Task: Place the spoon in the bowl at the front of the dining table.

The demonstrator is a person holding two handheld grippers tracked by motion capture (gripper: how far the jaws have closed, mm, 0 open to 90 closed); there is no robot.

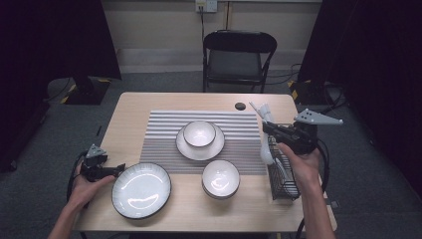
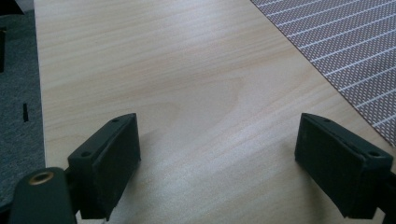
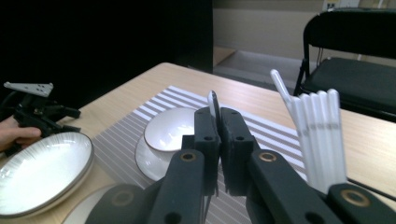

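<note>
We see our right gripper (image 3: 218,140) with its jaws pressed together on a thin white utensil (image 3: 214,103), whose rounded tip sticks up just above the black pads; what kind of utensil it is we cannot tell. In the high view this gripper (image 1: 271,130) hangs over the far end of the wire rack (image 1: 283,174) at the right edge of the table (image 1: 132,107), and a white piece (image 1: 266,152) hangs below it, down toward the rack. Just beside the clamped utensil, a bunch of white handles (image 3: 317,135) stands upright in the rack, one of them leaning out toward the far side.

Our left gripper (image 2: 217,158) has its jaws spread wide with nothing between them, only bare wood under them. From above we find it (image 1: 118,170) at the near left of the table, pointing right, just beside the rim of the large plate (image 1: 141,190); whether it touches the rim we cannot tell.

On the striped mat (image 1: 164,134) in the middle sits a bowl (image 1: 199,133) on a small plate (image 1: 186,149). A second bowl (image 1: 220,179) stands nearer to us, at the mat's near edge, between the large plate and the rack. A black folding chair (image 1: 239,59) stands beyond the far side of the table
</note>
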